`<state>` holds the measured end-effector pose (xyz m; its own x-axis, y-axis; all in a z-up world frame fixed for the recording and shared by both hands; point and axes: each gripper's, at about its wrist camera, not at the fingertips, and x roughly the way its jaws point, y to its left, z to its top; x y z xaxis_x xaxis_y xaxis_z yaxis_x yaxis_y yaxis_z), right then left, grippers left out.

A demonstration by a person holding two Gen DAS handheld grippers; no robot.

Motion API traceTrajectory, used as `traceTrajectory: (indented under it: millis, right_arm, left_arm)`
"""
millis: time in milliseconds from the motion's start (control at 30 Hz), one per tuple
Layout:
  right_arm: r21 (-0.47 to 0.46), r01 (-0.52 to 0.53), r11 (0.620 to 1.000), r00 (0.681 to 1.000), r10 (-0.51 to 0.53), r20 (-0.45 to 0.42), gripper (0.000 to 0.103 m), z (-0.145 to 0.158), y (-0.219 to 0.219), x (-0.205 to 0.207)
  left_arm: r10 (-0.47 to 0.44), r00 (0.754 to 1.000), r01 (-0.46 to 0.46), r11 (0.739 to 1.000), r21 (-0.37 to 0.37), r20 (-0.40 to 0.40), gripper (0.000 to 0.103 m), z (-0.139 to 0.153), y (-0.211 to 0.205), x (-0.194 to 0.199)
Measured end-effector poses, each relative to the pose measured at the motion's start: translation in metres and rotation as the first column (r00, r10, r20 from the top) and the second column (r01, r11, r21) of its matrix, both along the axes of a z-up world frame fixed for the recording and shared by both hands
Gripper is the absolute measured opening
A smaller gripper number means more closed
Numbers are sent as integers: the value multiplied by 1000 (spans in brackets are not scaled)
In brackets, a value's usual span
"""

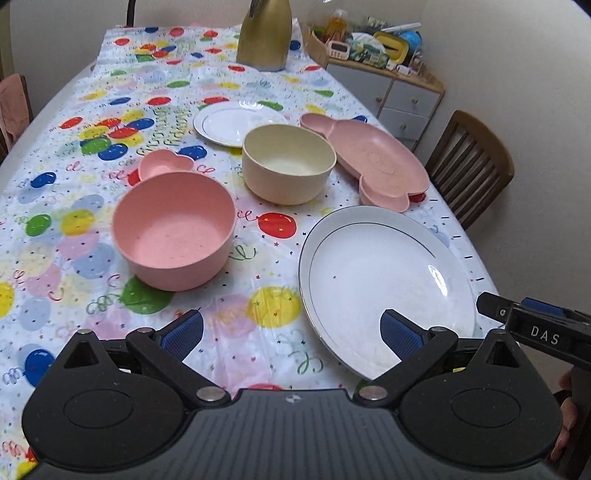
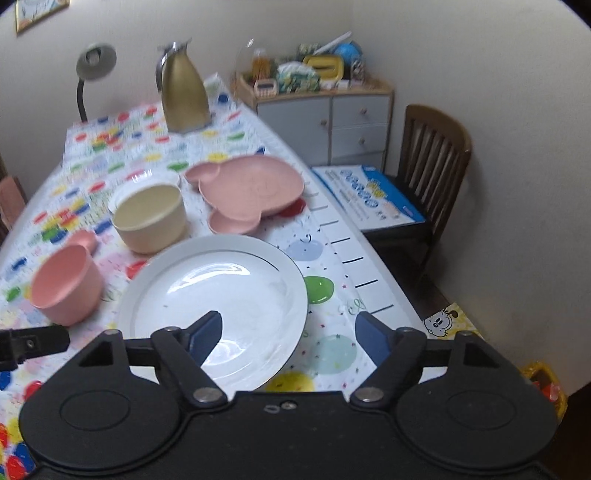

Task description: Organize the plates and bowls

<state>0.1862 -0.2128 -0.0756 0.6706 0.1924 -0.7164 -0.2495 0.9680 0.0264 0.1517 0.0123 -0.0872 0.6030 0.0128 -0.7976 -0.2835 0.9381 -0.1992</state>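
On the balloon-print tablecloth stand a large white plate, a pink bowl, a cream bowl, a pink pig-shaped divided plate, a small pink heart dish and a small white plate at the back. My left gripper is open and empty above the near cloth, its right finger over the large plate's near rim. My right gripper is open and empty above that plate's right edge; it also shows in the left wrist view.
A gold thermos jug stands at the table's far end. A wooden chair holding a blue-and-white book is on the right, beside a cluttered drawer cabinet. A desk lamp is far left.
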Motion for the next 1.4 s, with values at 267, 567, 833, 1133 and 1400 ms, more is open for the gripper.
traceTrajectory:
  millis: [267, 567, 833, 1133, 1400]
  right_arm:
    - [-39, -65, 997, 992, 60, -110, 54, -30, -1, 57]
    - [32, -139, 990, 967, 143, -209, 35, -42, -2, 91]
    - [101, -129, 986, 952, 152, -265, 16, -46, -10, 105]
    - [140, -97, 985, 948, 134, -287, 11, -46, -15, 108]
    - [163, -87, 983, 948, 132, -289, 9, -47, -18, 107]
  left_arm:
    - [16, 998, -17, 1000, -5, -65, 98, -25, -5, 41]
    - [14, 994, -17, 999, -32, -106, 75, -41, -7, 65]
    - [12, 992, -24, 995, -97, -122, 48, -48, -3, 73]
    - [15, 993, -35, 986, -164, -119, 26, -51, 4, 76]
    - [11, 992, -32, 985, -169, -125, 14, -52, 12, 74]
